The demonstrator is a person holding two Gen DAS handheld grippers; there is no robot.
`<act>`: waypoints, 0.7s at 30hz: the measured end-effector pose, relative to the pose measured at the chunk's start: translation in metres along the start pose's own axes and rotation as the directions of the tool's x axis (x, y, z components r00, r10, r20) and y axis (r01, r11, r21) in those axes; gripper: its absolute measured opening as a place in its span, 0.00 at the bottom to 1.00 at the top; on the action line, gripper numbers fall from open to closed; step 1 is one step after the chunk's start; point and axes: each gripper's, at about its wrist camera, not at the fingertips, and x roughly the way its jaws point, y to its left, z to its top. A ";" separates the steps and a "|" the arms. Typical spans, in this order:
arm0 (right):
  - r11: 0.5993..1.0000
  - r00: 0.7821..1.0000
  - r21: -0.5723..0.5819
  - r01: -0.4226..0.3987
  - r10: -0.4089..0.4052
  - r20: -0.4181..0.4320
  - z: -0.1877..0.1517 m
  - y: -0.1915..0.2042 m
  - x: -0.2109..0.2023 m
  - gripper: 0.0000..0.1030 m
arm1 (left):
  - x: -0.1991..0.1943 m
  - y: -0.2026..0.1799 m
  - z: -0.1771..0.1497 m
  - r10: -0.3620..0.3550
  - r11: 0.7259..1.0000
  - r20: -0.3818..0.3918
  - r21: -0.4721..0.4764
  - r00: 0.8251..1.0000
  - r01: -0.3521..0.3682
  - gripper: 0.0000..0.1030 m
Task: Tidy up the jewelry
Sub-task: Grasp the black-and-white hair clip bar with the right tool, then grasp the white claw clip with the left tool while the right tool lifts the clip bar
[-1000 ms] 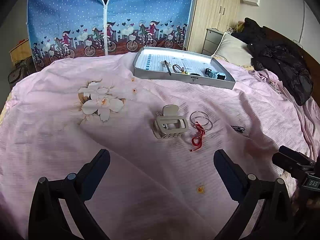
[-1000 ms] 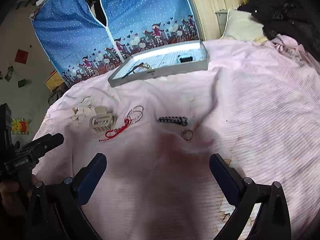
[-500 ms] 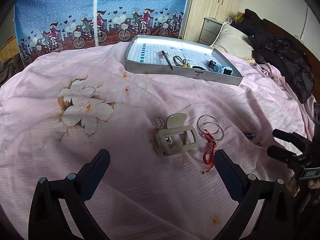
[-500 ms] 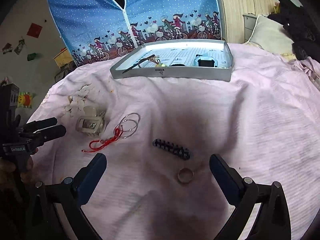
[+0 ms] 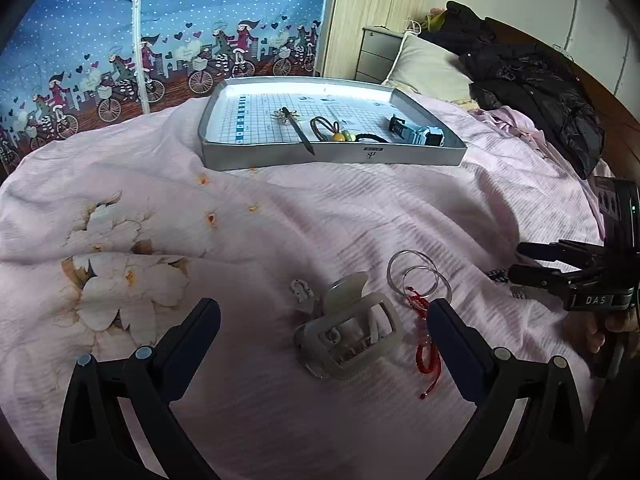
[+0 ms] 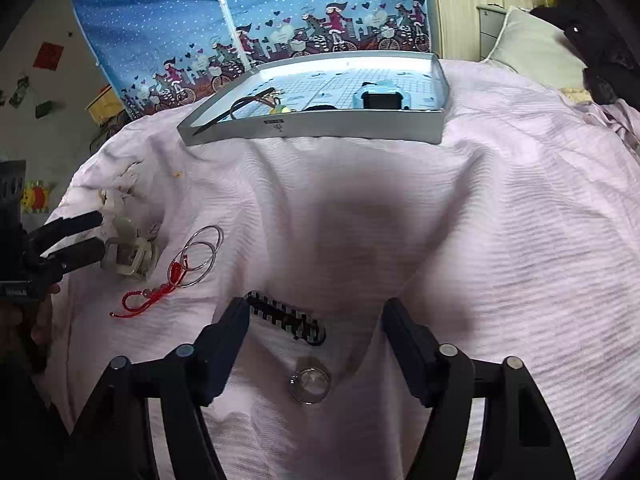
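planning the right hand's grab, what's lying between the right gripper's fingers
In the right wrist view, the open right gripper straddles a black-and-white beaded bracelet, with a silver ring nearer the camera.

Pink floral bedsheet, grey tray, beige hair claw, red cord bracelet, black-and-white bracelet.

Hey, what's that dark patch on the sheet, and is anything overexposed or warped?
Right wrist view: a soft shadow darkens the pink sheet above the beaded bracelet. Left wrist view: the tray's far floor glares white. Both views: fisheye bending, black corners.
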 end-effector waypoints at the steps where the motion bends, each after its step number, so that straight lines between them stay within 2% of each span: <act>1: 1.000 1.000 -0.015 -0.015 0.015 -0.010 -0.001 0.002 0.003 0.55 | 0.003 0.002 0.001 -0.026 1.000 -0.009 -0.001 1.000 0.026 0.98; 3: 0.999 0.999 -0.034 -0.034 0.033 -0.028 -0.003 0.006 0.008 0.48 | 0.009 0.005 0.001 -0.082 0.997 -0.029 -0.004 0.996 0.082 0.97; 7: 0.996 0.998 -0.082 -0.043 0.040 -0.038 -0.007 0.015 0.012 0.37 | 0.013 0.003 0.001 -0.143 0.990 -0.073 -0.001 0.987 0.144 0.97; 11: 0.992 0.997 -0.110 -0.062 0.057 -0.053 -0.011 0.024 0.013 0.26 | 0.016 -0.003 -0.001 -0.231 0.973 -0.128 -0.026 0.964 0.230 0.97; 15: 0.992 0.996 -0.099 -0.077 0.072 -0.057 -0.009 0.025 0.013 0.22 | 0.014 -0.005 0.000 -0.258 0.966 -0.153 -0.042 0.954 0.255 0.96; 19: 0.993 0.995 -0.077 -0.084 0.080 -0.053 -0.008 0.023 0.014 0.22 | 0.011 -0.007 0.002 -0.233 0.972 -0.177 -0.035 0.956 0.230 0.72; 21: 0.994 0.996 -0.068 -0.083 0.079 -0.050 -0.008 0.023 0.014 0.22 | 0.012 -0.008 0.000 -0.192 0.981 -0.185 -0.011 0.964 0.193 0.68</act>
